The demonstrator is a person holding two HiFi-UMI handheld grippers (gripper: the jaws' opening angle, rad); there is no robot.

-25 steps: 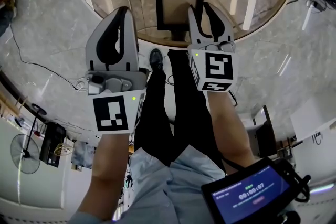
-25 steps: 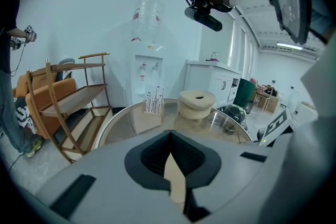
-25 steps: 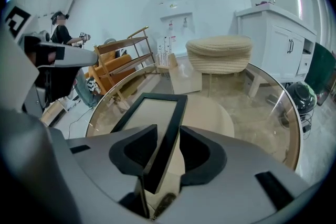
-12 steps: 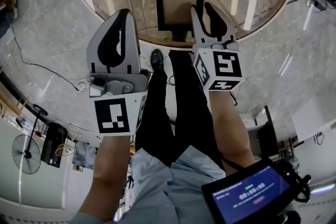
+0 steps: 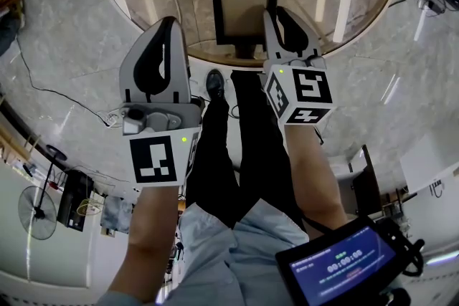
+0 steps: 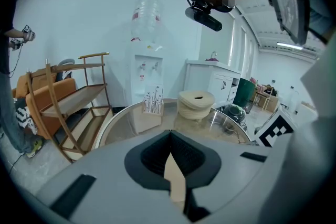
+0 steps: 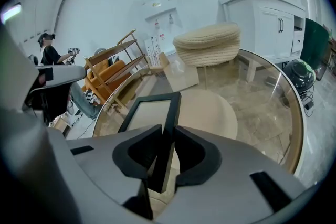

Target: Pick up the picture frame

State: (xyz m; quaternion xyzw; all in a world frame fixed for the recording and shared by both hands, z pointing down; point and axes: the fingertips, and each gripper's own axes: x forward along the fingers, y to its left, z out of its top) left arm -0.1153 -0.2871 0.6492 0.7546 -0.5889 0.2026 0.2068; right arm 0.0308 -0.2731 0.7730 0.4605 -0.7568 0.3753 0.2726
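The black picture frame (image 5: 244, 0) with a pale insert lies on the round glass table (image 5: 118, 3), near its front edge. My right gripper (image 5: 276, 13) is at the frame's right side. In the right gripper view its jaws are closing, and both pads press the frame's right edge (image 7: 167, 113) between them. My left gripper (image 5: 168, 21) hovers at the table's rim, left of the frame, and is shut with nothing in it. Its closed pads (image 6: 169, 139) meet in the left gripper view.
A cream woven basket (image 7: 207, 42) and a small printed card (image 6: 152, 99) stand at the far side of the table. A wooden rack (image 6: 73, 97) and a water dispenser (image 6: 147, 73) stand beyond it. The person's legs (image 5: 237, 154) are below the table edge.
The right gripper's jaws have closed in from wide open onto the frame's right edge, and the gripper has rolled a little. The left gripper has kept still.
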